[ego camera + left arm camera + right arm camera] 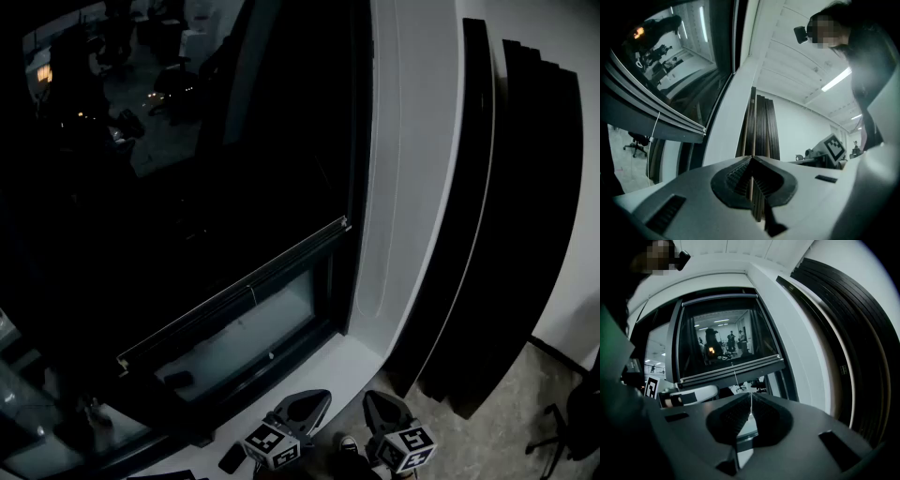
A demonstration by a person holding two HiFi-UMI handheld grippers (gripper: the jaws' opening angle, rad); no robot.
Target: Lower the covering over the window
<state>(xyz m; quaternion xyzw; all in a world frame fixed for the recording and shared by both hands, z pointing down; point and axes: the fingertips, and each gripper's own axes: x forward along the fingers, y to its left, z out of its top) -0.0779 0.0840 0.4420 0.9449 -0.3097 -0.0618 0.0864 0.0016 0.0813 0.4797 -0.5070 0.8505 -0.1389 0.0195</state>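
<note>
**Blind's most of the way down, both grippers hanging back empty**

Starting at the business end: left gripper [751, 159] has its fingers [733, 176] pressed together on nothing, just a thin seam between the pads; same deal with the right gripper [751, 397], fingers [731, 418] closed up, and as far as I can tell nothing pinched in there either. In the head view both sit at the bottom centre of the frame, well apart from the blind, so neither one is touching it.

Going outward: the white sill [347, 366] is just above them; above that, a pale strip of bare glass [244, 342]; then the blind's bottom rail [234, 291] running diagonally across the lower middle, with a thin pull cord [251, 296] dangling off it; the dark blind [187, 206] fills the window [359, 141] from the rail up. Some dark panels [487, 234] lean on the wall at the right.

My read: mostly done; what's left is that last uncovered strip, so probably grab the cord or rail and pull it to the sill.
</note>
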